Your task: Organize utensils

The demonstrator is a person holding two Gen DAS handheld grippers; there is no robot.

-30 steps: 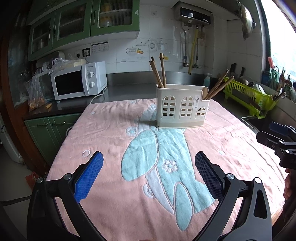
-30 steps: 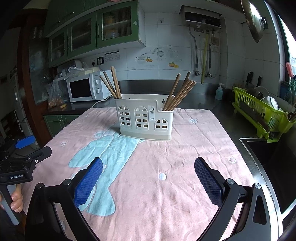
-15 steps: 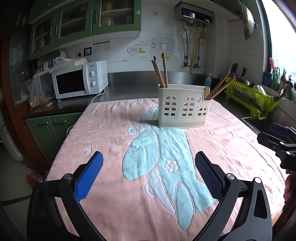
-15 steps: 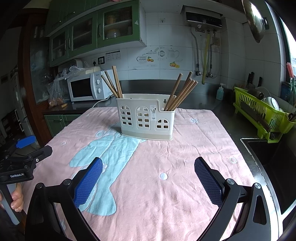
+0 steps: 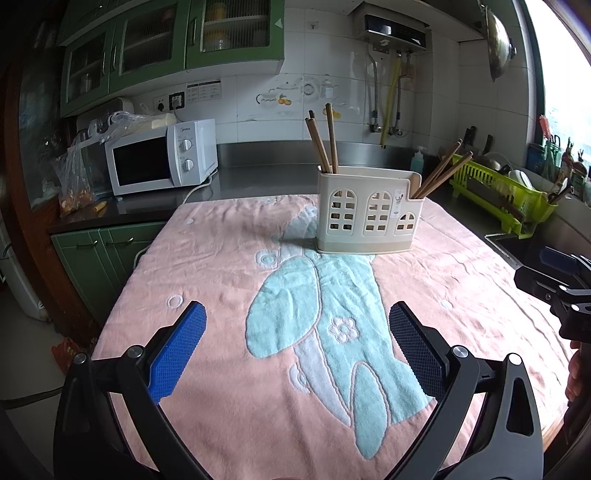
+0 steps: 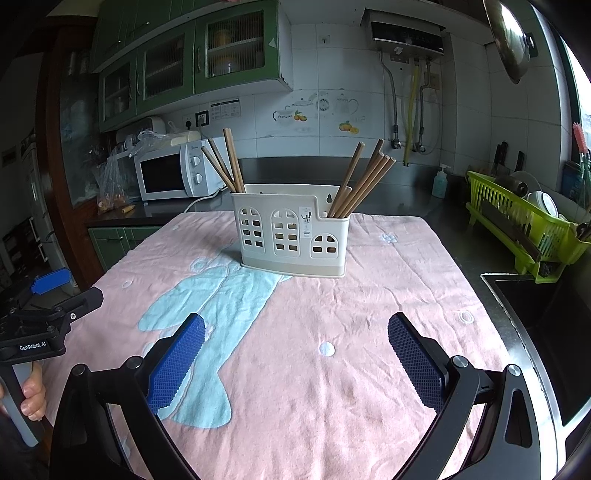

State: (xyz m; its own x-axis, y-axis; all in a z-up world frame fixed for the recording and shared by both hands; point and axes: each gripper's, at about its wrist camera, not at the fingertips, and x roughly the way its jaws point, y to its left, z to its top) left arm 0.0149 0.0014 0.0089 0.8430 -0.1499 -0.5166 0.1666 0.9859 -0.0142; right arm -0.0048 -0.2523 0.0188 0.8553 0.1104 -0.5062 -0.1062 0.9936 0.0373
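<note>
Both the left tool and right tool gape empty; the left's body reads "GenRobot.AI".

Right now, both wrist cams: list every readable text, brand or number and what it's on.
"GenRobot.AI": white print on the left hand-held gripper, seen from the right wrist view.
Microwave: brand mark above the dials, too blurred to read.
Wall notice by the socket: print too small to read.
Sticker on the utensil holder: too small to read.
Water heater: no legible marking.
Right hand-held gripper: no text visible.
</note>
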